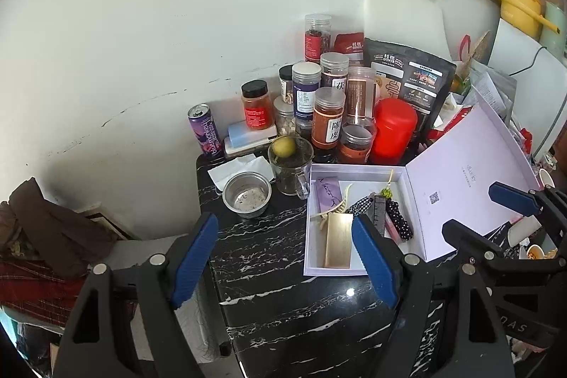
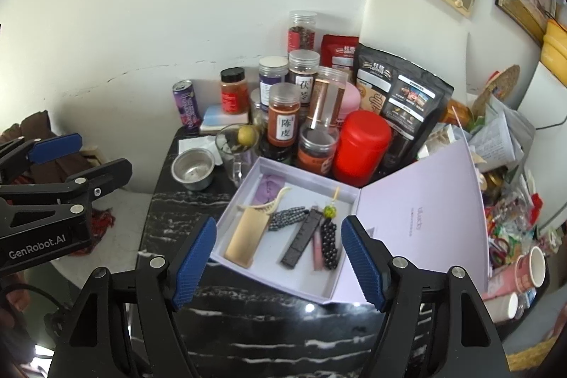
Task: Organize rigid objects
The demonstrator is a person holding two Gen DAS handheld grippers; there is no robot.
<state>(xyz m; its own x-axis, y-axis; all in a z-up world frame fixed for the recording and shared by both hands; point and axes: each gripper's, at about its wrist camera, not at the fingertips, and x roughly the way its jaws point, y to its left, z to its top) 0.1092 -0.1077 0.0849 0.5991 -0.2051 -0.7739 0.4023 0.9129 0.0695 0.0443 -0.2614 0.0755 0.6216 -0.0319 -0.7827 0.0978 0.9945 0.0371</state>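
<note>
An open white box (image 1: 313,218) (image 2: 304,282) lies on the black marble table (image 1: 276,307) (image 2: 248,325), its lid (image 1: 471,186) (image 2: 425,222) tilted back to the right. Inside lie a gold bar-shaped case (image 1: 338,245) (image 2: 246,241), a cream hair claw (image 1: 336,206) (image 2: 269,204), a black ruler-like bar (image 2: 303,241), beaded hair clips (image 1: 398,218) (image 2: 327,243) and a purple packet (image 1: 329,192) (image 2: 269,188). My left gripper (image 1: 285,266) is open and empty, hovering before the box's left side. My right gripper (image 2: 280,263) is open and empty, above the box's front edge.
Behind the box stand several spice jars (image 1: 327,117) (image 2: 283,116), a red canister (image 1: 393,130) (image 2: 361,151), a black pouch (image 1: 411,80), a glass mug with a lemon (image 1: 290,165) (image 2: 237,144), a steel cup (image 1: 246,195) (image 2: 193,169) and a purple can (image 1: 205,131). Clutter fills the right (image 2: 510,236).
</note>
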